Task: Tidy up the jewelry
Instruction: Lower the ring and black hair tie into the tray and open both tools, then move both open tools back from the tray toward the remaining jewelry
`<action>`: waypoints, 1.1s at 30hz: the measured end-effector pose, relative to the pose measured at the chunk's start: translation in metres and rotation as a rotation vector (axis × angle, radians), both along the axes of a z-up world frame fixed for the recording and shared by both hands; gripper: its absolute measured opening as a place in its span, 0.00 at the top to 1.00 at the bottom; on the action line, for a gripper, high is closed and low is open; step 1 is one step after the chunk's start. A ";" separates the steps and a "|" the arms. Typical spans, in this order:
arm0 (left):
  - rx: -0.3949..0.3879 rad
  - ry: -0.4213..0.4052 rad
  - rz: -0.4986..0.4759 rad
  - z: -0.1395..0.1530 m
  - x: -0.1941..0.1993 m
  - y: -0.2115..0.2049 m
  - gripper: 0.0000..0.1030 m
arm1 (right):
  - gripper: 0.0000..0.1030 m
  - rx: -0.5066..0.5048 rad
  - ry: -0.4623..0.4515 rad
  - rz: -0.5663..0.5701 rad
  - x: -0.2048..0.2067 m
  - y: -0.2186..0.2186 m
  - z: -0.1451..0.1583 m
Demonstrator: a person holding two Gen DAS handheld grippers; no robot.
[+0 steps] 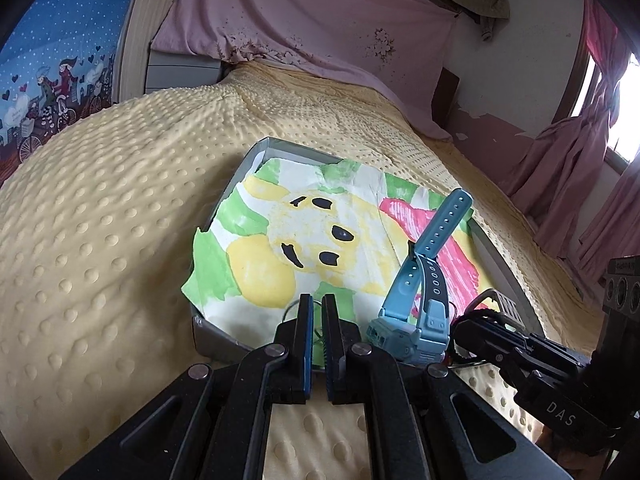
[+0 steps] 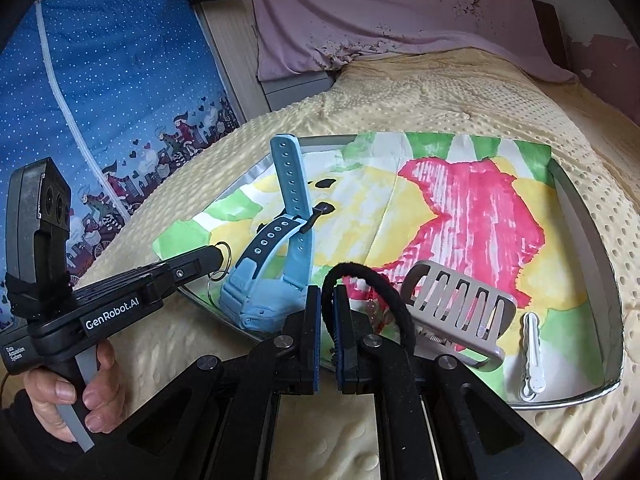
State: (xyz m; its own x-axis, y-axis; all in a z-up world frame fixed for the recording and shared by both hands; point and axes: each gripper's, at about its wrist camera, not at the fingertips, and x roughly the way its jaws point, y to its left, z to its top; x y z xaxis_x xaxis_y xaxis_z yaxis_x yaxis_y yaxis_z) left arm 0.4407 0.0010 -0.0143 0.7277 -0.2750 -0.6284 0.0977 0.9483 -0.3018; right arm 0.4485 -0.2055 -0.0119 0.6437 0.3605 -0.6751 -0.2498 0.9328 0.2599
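Observation:
A grey tray lined with a painted paper sits on the bed. A light blue watch stands at its near edge; it also shows in the right wrist view. My left gripper is shut on a thin metal ring, seen at its tip in the right wrist view. My right gripper is shut on a black hair tie that loops up over the tray. A beige hair claw clip and a white hair clip lie in the tray.
The yellow dotted blanket covers the bed around the tray. A pink sheet hangs behind, and a blue patterned panel stands at the left. Pink curtains hang at the right.

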 end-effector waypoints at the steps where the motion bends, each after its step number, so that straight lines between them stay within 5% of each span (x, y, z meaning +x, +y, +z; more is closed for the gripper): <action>1: 0.009 -0.002 0.001 0.000 -0.001 -0.001 0.96 | 0.94 -0.002 0.001 -0.004 -0.001 -0.001 0.000; 4: 0.029 -0.013 -0.003 0.003 -0.006 -0.003 0.95 | 0.82 0.001 -0.006 -0.020 -0.007 -0.005 0.002; 6: 0.030 -0.018 0.001 0.004 -0.010 -0.003 0.95 | 0.66 0.002 -0.022 -0.028 -0.012 -0.007 0.005; 20: 0.041 -0.069 0.030 0.020 -0.038 0.009 0.91 | 0.57 -0.001 -0.057 -0.057 -0.037 -0.018 0.022; 24: 0.039 -0.120 0.065 0.028 -0.057 0.009 0.34 | 0.47 -0.006 -0.122 -0.092 -0.055 -0.022 0.032; 29: 0.058 -0.186 0.065 0.039 -0.081 0.007 0.28 | 0.40 -0.017 -0.213 -0.139 -0.084 -0.024 0.048; 31: 0.063 -0.219 0.071 0.043 -0.093 0.009 0.18 | 0.36 -0.025 -0.251 -0.163 -0.097 -0.025 0.054; 33: 0.075 -0.256 0.076 0.048 -0.107 0.010 0.11 | 0.20 -0.024 -0.290 -0.193 -0.111 -0.027 0.060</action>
